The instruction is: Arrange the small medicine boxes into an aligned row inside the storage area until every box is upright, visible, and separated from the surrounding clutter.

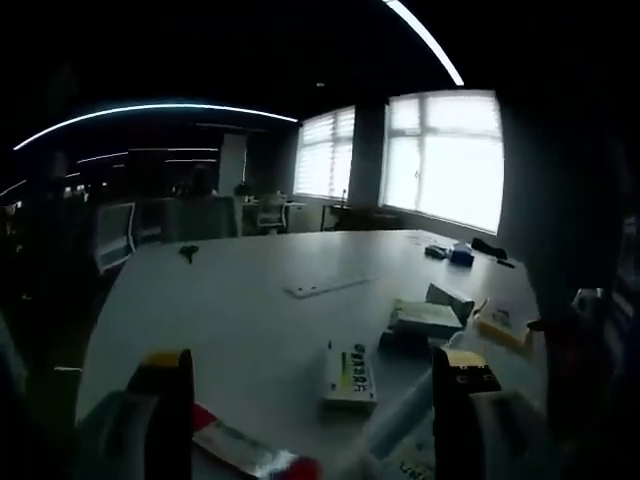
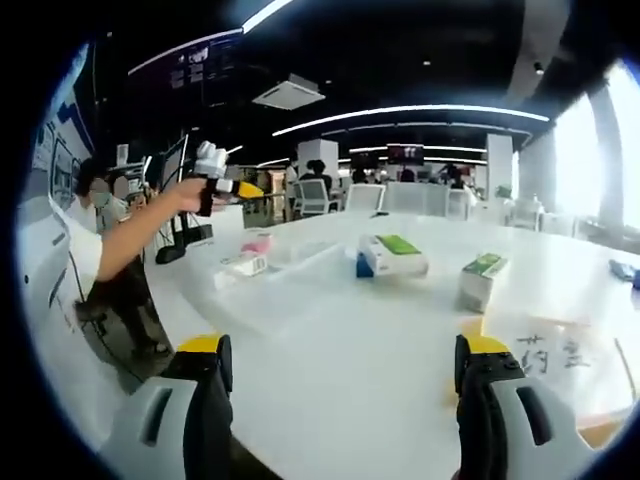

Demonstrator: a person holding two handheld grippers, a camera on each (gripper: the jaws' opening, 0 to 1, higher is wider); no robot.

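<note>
Both of my tools hang over the white table (image 2: 330, 330) with jaws spread apart and nothing between them. Ahead of my right tool (image 2: 340, 385), well beyond its tips, lie the medicine boxes: a green-topped box with a blue end (image 2: 392, 256), a green-and-white box (image 2: 481, 279) to its right, and a pink-marked one (image 2: 245, 262) to the left. Ahead of my left tool (image 1: 312, 385), a box with green print (image 1: 349, 374) lies just beyond the tips, and a dark stack (image 1: 424, 322) sits farther off.
</note>
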